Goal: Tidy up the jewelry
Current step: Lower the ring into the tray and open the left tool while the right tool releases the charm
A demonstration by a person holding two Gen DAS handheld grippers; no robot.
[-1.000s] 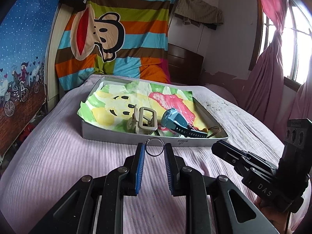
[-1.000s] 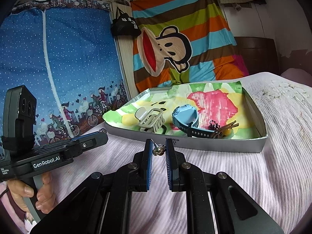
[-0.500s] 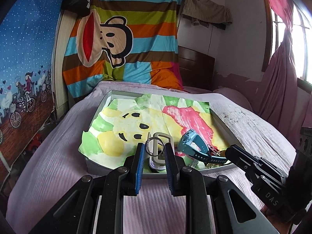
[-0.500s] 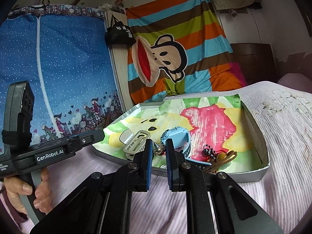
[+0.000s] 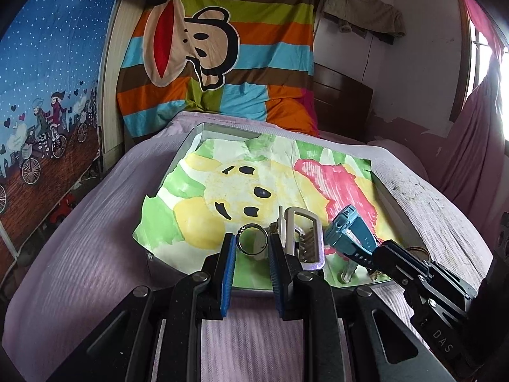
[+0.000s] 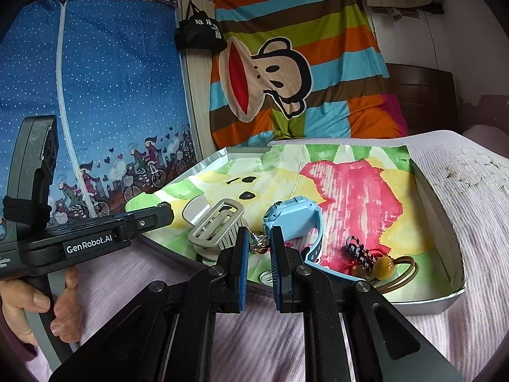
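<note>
left tongs (image 5: 251, 256) clamp metal ring (image 5: 252, 244) | over tray (image 5: 191, 133) near edge | hair clip (image 5: 302, 238), blue watch (image 5: 348, 234) just right

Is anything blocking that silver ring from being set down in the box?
Nothing visible. The left gripper holds the thin silver ring over the near edge of the shallow grey box. The pale grey hair claw lies just right; the painted paper lining ahead is bare.

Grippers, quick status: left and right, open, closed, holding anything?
Left gripper: closed on a metal ring, over the tray's near edge.
Right gripper: closed on a small metal trinket, kind unclear.
</note>
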